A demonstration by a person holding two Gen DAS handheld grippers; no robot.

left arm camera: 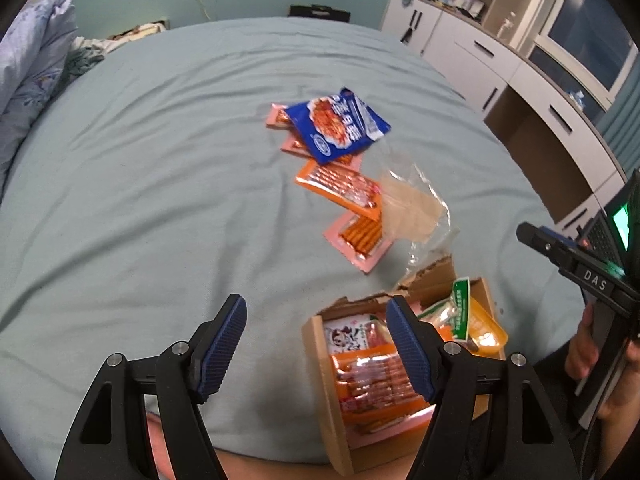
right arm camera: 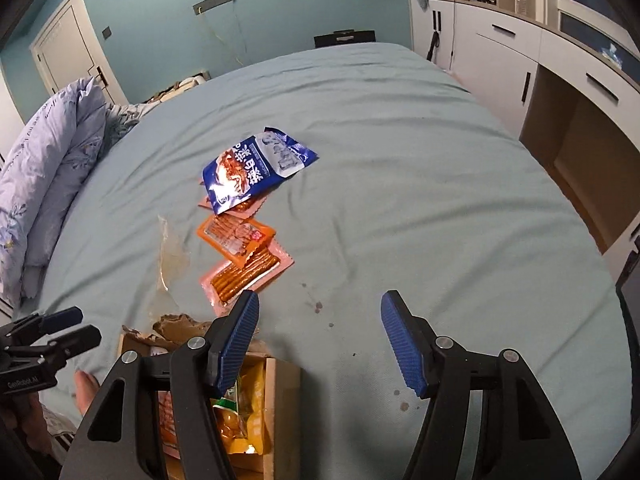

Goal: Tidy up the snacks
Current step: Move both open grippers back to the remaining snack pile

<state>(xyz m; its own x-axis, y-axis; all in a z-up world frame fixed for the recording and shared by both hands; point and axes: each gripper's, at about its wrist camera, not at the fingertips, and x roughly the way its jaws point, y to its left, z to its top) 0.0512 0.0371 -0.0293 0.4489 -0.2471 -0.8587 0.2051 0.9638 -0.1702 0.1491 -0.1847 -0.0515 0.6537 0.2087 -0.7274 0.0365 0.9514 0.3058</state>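
I hold both grippers over the bed (left arm camera: 160, 160) with jaws apart and empty: left gripper (left arm camera: 316, 344) beside the cardboard box (left arm camera: 320, 364) collecting snacks, right gripper (right arm camera: 320, 340) facing the loose blue packet (right arm camera: 256, 172) and orange sausage packs (right arm camera: 234, 236) awaiting pickup.

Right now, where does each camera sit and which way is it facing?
Left wrist: on the left tool, angled down over the bed at the cardboard box and blue packet; the right tool and its hand show at the right edge.
Right wrist: on the right tool, angled down over the bed's middle; the left tool shows at the left edge.
Shared: box, blue packet, orange packet, bed.
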